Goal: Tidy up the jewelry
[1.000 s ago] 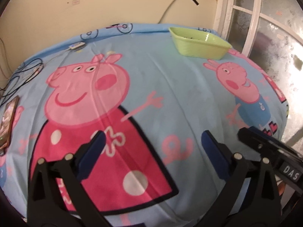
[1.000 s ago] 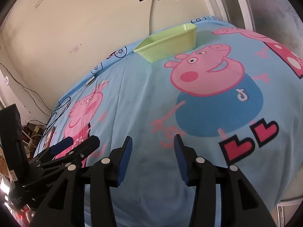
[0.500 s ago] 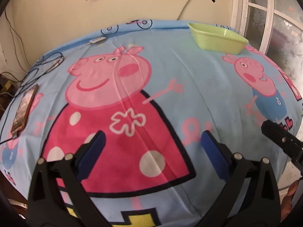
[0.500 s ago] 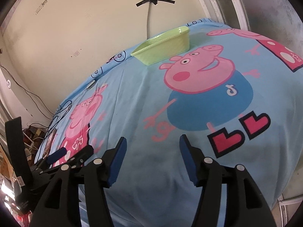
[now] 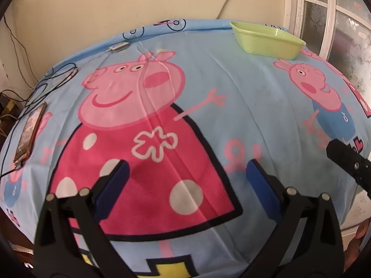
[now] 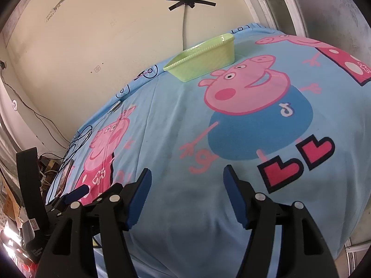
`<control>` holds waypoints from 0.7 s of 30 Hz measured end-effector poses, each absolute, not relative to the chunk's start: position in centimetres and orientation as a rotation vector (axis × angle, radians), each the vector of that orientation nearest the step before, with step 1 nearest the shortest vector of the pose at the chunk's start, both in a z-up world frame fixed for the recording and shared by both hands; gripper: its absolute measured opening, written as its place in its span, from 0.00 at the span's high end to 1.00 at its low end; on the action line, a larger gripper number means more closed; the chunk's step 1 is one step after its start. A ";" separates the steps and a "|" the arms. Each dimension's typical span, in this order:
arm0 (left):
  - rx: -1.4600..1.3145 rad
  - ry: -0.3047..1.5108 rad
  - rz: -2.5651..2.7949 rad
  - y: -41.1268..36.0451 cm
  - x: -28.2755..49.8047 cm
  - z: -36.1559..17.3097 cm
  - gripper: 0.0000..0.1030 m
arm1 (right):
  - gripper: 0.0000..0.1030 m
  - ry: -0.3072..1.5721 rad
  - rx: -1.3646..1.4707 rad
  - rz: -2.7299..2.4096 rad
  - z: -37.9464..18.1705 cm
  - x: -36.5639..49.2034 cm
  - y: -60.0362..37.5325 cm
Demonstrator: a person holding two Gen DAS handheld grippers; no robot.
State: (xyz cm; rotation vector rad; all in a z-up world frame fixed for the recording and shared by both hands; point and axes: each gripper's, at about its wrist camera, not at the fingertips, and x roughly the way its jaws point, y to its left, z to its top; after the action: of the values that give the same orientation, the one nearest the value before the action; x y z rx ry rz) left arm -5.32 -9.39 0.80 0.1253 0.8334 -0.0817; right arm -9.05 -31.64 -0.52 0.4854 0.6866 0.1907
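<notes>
A light green plastic basket (image 5: 266, 40) stands at the far right of the bed, near the wall; it also shows in the right wrist view (image 6: 204, 58). Its inside is hidden from here. No jewelry shows on the bed cover. My left gripper (image 5: 186, 176) is open and empty above the near part of the bed. My right gripper (image 6: 186, 187) is open and empty, well short of the basket. The right gripper's body (image 5: 347, 162) shows at the right edge of the left wrist view, and the left gripper (image 6: 76, 192) shows low at left in the right wrist view.
The bed has a blue cartoon-pig cover (image 5: 255, 97). A phone (image 5: 30, 132) on a cable lies at the left edge, with black wires (image 5: 58, 76) and a small charger (image 5: 118, 46) near the wall. A window frame (image 5: 329, 18) is at the right.
Both grippers have pulled back and up from the bed, so more of the cover shows. The right gripper's jaws have opened wider. The basket has not moved.
</notes>
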 end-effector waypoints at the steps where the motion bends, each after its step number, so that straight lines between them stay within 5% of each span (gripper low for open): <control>1: 0.128 0.832 -0.082 -9.4 -5.3 0.8 0.06 | 0.61 0.686 0.484 0.190 -0.5 -9.1 -31.6; 21: 0.154 0.818 -0.071 -9.8 -5.9 0.9 0.06 | 0.61 0.677 0.508 0.198 -0.5 -9.3 -31.6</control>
State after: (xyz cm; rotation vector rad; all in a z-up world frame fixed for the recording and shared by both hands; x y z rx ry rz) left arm -5.87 -9.83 0.87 0.1542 0.8179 -0.0714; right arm -9.27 -31.63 -0.54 0.5084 0.6766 0.1978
